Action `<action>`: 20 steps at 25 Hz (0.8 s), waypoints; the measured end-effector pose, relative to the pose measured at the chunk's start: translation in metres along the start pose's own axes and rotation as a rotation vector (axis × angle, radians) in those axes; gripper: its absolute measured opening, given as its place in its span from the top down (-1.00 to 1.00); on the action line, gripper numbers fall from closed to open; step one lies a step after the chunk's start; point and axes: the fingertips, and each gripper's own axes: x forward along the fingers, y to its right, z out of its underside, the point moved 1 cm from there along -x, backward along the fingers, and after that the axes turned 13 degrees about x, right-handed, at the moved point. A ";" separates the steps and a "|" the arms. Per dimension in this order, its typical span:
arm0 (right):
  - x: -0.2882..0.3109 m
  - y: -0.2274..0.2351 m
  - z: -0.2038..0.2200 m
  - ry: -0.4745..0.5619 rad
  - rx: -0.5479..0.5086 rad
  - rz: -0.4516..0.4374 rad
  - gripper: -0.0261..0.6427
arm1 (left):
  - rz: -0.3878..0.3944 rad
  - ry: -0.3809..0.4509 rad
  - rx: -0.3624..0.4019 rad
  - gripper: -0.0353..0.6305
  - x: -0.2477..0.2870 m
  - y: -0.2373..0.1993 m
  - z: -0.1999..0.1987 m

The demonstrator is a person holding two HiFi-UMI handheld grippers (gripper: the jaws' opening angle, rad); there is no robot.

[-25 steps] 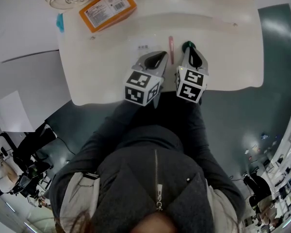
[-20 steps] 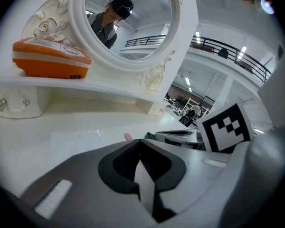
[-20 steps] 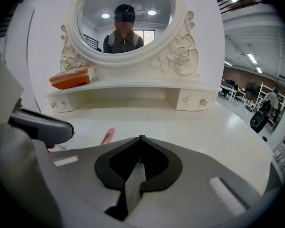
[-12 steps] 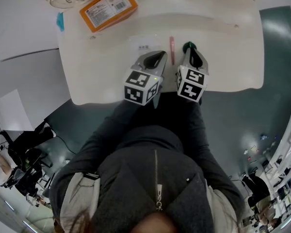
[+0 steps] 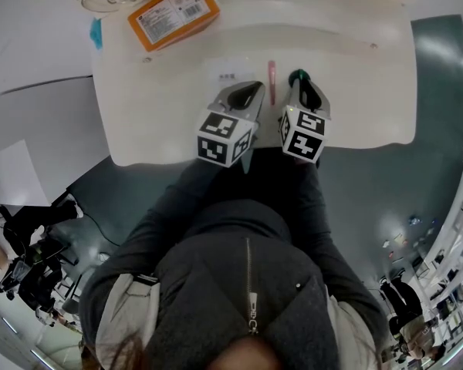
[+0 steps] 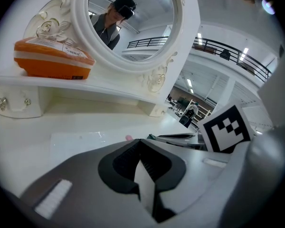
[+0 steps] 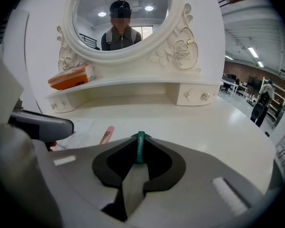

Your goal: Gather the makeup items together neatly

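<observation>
The step in hand looks like setting down: the right gripper has a slim green pencil between its jaws. They have just been opening and stand only narrowly apart. The pads seem to touch the pencil, though I cannot be sure they press.

In the head view the pencil's dark green end sits just right of centre, just beside a pink stick that lies flat on the table. The two run roughly parallel but apart.

The left gripper, at centre in the head view, is closed on nothing.

The next move probably calls for letting go cleanly and backing off without rolling the pencil, since it is round, smooth and thin. The pink stick is slender too, with a matte look.

The table is glossy cream-white. An orange box with a printed label sits on a shelf at upper left.
</observation>
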 end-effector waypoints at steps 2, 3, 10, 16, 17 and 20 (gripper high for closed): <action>-0.001 0.000 -0.002 0.001 -0.004 -0.008 0.75 | -0.005 0.003 -0.003 0.87 0.000 0.001 -0.001; -0.001 0.000 -0.003 0.002 -0.006 -0.012 0.73 | -0.007 0.004 -0.004 0.87 0.000 0.002 -0.002; -0.009 -0.003 -0.016 0.005 -0.018 -0.051 0.64 | -0.032 0.020 -0.014 0.87 -0.002 0.003 -0.010; -0.023 -0.010 -0.040 0.036 -0.038 -0.105 0.64 | -0.050 0.055 -0.019 0.87 -0.002 0.007 -0.027; -0.026 -0.010 -0.046 0.046 -0.036 -0.113 0.64 | -0.053 0.064 -0.020 0.87 -0.003 0.008 -0.031; -0.032 -0.012 -0.060 0.066 -0.031 -0.138 0.65 | -0.066 0.092 -0.025 0.87 -0.004 0.009 -0.044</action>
